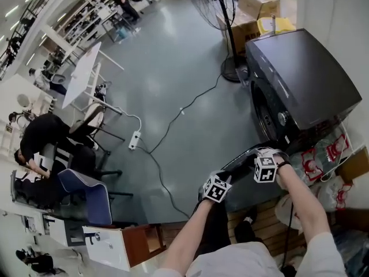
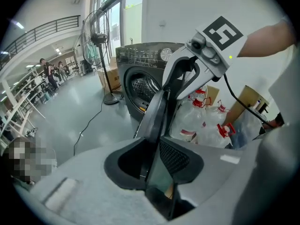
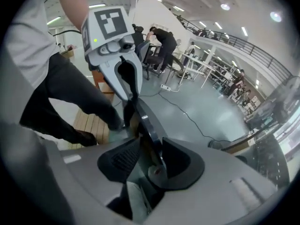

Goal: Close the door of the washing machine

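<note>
The left gripper [image 2: 157, 159] is clenched on the edge of the dark, round, glass-centred washing-machine door [image 2: 157, 109], which hangs wide open, swung well away from the machine's front. The right gripper [image 3: 151, 154] straddles the same rim just beside it, jaws slack and pads not pressing. The sound way, as I judge it, is to let the gripping hand lead. Swing the door along its hinge's arc rather than shoving it straight, keep the rim deep between the pads, and draw the loose gripper clear before the gap narrows. Beyond stands the dark grey front-loading washing machine [image 1: 300, 79], its round drum mouth [image 2: 143, 86] uncovered. Finish with a firm press there until the latch catches.
</note>
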`<state>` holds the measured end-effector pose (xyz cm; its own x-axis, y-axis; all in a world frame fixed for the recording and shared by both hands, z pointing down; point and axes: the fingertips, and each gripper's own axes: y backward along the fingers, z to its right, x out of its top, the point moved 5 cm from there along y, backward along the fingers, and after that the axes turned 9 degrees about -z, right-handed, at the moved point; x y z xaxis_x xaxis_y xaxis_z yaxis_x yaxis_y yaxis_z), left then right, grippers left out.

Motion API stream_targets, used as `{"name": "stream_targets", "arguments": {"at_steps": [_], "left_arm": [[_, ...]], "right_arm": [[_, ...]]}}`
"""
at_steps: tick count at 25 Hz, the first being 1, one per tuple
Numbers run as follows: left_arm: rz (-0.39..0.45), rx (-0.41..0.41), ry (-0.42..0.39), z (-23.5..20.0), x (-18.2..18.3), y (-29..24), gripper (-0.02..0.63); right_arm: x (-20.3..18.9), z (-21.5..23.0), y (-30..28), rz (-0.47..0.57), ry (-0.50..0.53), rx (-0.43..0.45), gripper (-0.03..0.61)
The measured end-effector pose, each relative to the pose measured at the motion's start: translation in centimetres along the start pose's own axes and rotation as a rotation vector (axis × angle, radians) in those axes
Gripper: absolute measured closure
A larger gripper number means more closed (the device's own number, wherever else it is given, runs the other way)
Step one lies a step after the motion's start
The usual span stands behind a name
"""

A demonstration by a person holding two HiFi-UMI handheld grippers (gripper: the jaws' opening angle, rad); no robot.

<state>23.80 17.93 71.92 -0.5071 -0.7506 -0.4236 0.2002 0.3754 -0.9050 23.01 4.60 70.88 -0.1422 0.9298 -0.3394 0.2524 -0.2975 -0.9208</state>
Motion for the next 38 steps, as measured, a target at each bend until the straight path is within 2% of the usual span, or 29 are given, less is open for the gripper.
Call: {"name": "stream_targets", "arguments": {"at_steps": [6,8,13,18,22,28,34,38], "left_arm": [[0.003,-0.002,0.023,0.1,-0.2,-0.1,0.515],[-0.002,-0.006,0.015,0.1,-0.1,-0.2,0.515],[-0.011,-0.010,-0.042,-0.5,0.1,-0.1,0.515],[0.015,0.006,-0.050,-1.0,0.4,-0.3,0.492],[0.013,-0.020,-0.074,-1.5,0.7,-0.3,0.484],[0.022,-0.015,-0.066,-2.5,0.8,-0.8,0.486],[-0.045,-0.024,-0.215,-4.3,2.0,-1.6,0.472],[-0.074,-0.080,-0.246,-5.2,2.7,-2.4,0.469]], "right_arm": [[0.6,0.5,-1.5,-0.054,0.140,0.055,0.408],[0.6,0.3,-2.1,-0.074,0.170,0.097,0.431],[1.0,0.7,-2.3,-0.067,0.161,0.115,0.433],[1.0,1.0,-2.3,-0.066,0.162,0.083,0.436],[1.3,1.1,-2.2,-0.064,0.163,0.101,0.436],[1.4,1.8,-2.7,-0.036,0.123,0.086,0.434],[1.9,3.1,-3.0,-0.052,0.103,0.074,0.437],[2.0,3.8,-3.3,-0.060,0.081,0.081,0.437]]}}
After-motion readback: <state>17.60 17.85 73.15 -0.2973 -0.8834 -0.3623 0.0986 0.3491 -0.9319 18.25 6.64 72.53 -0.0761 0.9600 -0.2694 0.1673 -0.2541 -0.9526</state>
